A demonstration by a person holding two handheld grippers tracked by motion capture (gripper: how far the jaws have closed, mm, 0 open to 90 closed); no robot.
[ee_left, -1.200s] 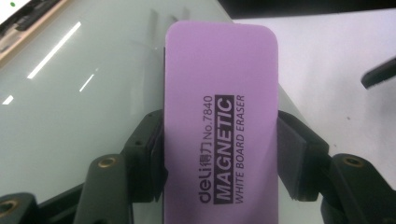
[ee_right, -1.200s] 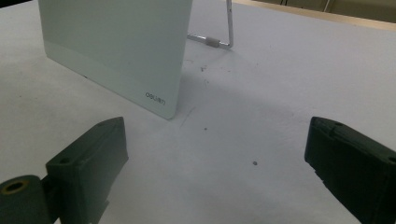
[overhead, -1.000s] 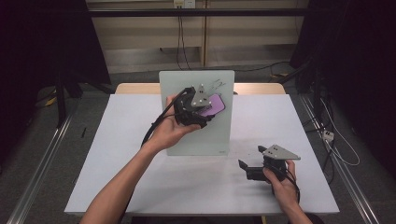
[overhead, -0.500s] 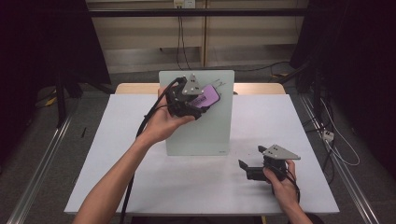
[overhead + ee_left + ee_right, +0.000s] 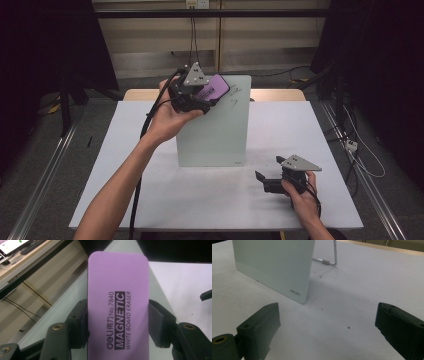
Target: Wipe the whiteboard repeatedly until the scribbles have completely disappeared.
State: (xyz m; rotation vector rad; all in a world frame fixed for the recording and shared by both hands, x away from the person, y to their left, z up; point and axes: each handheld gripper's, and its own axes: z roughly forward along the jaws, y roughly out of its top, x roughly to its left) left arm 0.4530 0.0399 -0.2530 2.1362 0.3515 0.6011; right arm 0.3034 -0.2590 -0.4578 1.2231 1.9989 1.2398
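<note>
Where printed "MAGNETIC WHITE BOARD ERASER", eraser point(image 5: 117, 302) purple, flat, round-cornered.

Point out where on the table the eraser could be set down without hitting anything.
Bare white table lies left of the whiteboard, and more between the whiteboard and the far right edge. The near right corner is taken by the right gripper. The left gripper holds the purple eraser at the whiteboard's top.
</note>
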